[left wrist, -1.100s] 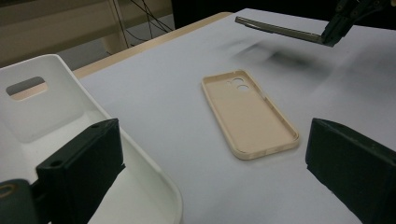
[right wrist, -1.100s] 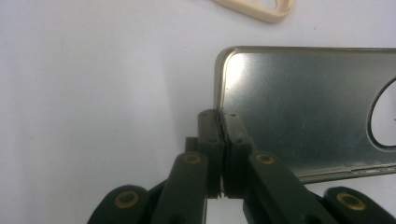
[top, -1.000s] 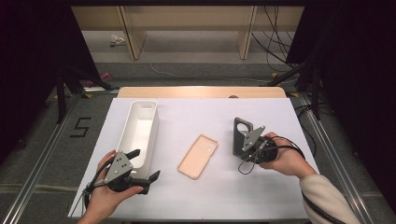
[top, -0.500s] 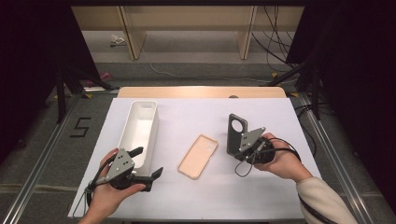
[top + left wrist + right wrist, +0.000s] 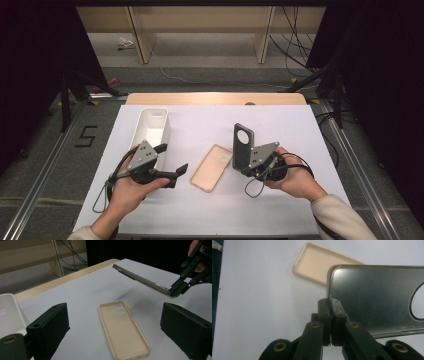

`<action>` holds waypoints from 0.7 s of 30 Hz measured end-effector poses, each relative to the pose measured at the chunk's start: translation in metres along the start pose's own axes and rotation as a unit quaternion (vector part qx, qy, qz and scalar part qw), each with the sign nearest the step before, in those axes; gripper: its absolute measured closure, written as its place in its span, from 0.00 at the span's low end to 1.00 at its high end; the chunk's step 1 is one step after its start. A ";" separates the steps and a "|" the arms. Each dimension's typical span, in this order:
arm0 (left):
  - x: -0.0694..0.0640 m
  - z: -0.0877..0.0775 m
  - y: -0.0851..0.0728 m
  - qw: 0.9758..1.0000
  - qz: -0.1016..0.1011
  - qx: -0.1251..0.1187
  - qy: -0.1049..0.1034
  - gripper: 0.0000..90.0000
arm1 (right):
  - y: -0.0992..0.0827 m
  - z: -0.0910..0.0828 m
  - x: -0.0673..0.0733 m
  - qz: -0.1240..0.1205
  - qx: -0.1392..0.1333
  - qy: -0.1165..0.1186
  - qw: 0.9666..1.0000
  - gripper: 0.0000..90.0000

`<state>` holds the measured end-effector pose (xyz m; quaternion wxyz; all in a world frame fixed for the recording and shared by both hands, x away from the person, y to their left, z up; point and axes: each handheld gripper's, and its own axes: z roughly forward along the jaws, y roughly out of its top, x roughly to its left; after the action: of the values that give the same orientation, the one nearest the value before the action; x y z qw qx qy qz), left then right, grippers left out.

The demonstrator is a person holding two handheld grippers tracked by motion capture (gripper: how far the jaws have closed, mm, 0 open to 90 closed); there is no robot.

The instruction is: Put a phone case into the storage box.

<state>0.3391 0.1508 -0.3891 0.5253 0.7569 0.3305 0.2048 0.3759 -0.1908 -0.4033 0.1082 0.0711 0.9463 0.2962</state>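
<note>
The white surface (image 5: 210,125) carries a beige phone case (image 5: 211,167), lying flat, cavity up. The right tongs (image 5: 243,165) clamp a dark phone (image 5: 243,145) aloft by its corner. The left tongs (image 5: 172,161) stand released. Steady the case before lowering the phone squarely into it.

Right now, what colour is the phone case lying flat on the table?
Pale beige: the phone case shows best in the left gripper view.
</note>
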 end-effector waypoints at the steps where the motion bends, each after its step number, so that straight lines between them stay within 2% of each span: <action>1: 0.000 0.000 0.000 1.000 0.000 0.000 0.000 0.09 | 0.001 0.000 0.001 -0.002 -0.001 0.001 1.000 0.99; 4: -0.003 0.016 0.018 1.000 0.003 0.012 -0.004 0.10 | 0.003 0.002 0.003 -0.004 -0.002 0.003 1.000 0.99; 5: -0.003 0.016 0.018 1.000 0.003 0.012 -0.004 0.10 | 0.003 0.002 0.003 -0.004 -0.002 0.003 1.000 0.99; 6: -0.004 0.023 0.025 1.000 0.008 0.024 -0.006 0.10 | 0.004 0.003 0.005 -0.006 -0.003 0.006 1.000 0.99; 10: -0.005 0.037 0.038 0.999 0.002 0.040 -0.005 0.12 | 0.007 0.003 0.008 -0.009 -0.008 0.008 1.000 0.99; 15: -0.007 0.050 0.047 0.999 0.003 0.052 -0.010 0.12 | 0.011 0.004 0.011 -0.015 -0.012 0.010 1.000 0.99; 16: -0.007 0.057 0.051 0.998 0.003 0.059 -0.008 0.13 | 0.012 0.004 0.011 -0.015 -0.012 0.010 1.000 0.99; 21: -0.006 0.074 0.055 0.997 -0.006 0.075 -0.015 0.14 | 0.015 0.005 0.013 -0.019 -0.015 0.011 1.000 0.99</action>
<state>0.3990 0.0852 -0.3645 0.4729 0.7955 0.3411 0.1648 0.3654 -0.1732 -0.4012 0.1048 0.0479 0.9441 0.3088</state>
